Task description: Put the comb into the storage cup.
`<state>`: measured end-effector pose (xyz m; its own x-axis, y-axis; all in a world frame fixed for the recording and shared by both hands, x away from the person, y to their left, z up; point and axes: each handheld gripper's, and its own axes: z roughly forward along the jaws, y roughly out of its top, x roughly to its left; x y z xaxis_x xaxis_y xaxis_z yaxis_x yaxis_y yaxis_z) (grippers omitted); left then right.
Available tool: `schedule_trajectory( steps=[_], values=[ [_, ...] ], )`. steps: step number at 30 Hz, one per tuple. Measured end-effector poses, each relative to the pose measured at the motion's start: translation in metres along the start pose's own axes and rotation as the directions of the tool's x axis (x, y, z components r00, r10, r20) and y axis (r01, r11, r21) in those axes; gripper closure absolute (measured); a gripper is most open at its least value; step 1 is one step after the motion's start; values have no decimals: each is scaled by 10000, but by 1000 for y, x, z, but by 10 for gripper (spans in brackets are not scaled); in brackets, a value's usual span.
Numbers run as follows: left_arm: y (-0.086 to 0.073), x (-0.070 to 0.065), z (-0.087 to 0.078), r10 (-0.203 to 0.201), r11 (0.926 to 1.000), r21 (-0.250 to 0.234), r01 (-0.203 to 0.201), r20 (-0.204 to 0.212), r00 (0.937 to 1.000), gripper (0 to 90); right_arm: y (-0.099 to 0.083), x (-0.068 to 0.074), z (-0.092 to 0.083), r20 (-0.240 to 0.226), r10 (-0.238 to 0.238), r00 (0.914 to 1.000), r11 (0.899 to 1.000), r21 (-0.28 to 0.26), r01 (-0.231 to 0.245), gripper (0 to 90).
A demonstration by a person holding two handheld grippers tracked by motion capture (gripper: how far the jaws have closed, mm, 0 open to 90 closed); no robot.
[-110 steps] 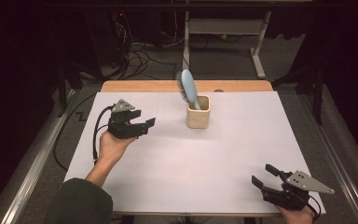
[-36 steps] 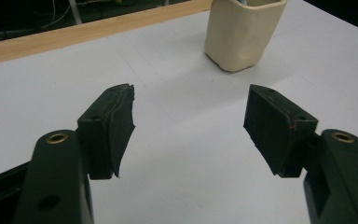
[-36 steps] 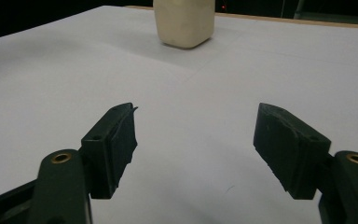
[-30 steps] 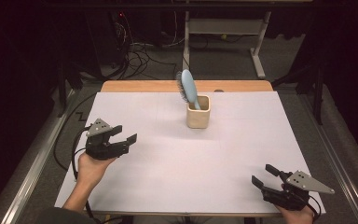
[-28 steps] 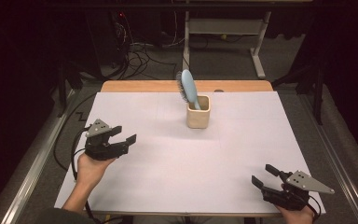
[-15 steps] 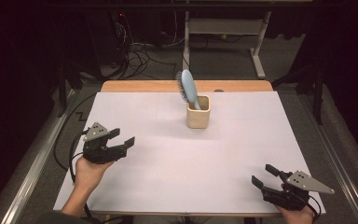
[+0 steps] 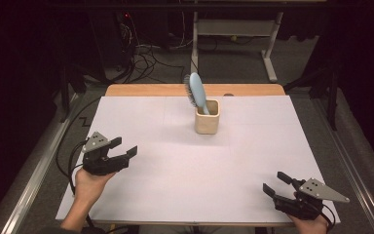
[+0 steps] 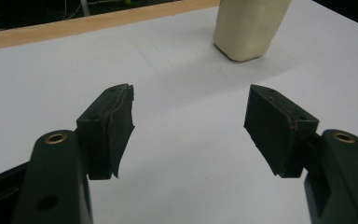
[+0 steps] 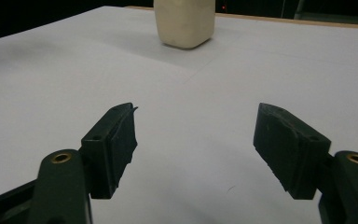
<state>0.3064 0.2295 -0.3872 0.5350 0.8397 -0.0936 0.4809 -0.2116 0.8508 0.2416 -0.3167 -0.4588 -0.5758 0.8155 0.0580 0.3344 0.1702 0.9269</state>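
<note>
A white sheet covers the counter (image 7: 175,195), with a dark room and tangled cables on the floor beyond it. Nearest, at the front right corner, the right claw (image 7: 276,184) rests low over the sheet in the person's hand, its jaws spread apart with nothing between them; its own view shows only bare white sheet in the gap. A little farther in, at the left edge, the left claw (image 7: 124,149) is held just above the sheet, its jaws likewise apart and empty. Well beyond both, toward the far middle of the counter, stands a cream cup (image 7: 207,118), upright, and a light blue hairbrush (image 7: 196,91) stands in it, bristled head up and leaning to the left
</note>
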Motion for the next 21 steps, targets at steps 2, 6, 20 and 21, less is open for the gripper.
schedule_trajectory(
  steps=[2,6,20,21],
  values=[
    [-1,0,-1,-34,10000,-25,34,12,10000,332,0,0,0,6,-3,10000,10000,-1,3,304],
    [-5,-1,-3,-46,10000,-71,46,13,10000,331,0,0,0,13,1,10000,10000,-3,-1,304],
    [-15,-1,-8,-162,9997,-185,163,13,9999,324,0,0,0,35,11,10000,10000,18,-11,304],
    [-16,-1,-8,-172,9997,-176,173,29,9998,323,0,0,0,34,14,10000,10000,19,-14,305]
  ],
)
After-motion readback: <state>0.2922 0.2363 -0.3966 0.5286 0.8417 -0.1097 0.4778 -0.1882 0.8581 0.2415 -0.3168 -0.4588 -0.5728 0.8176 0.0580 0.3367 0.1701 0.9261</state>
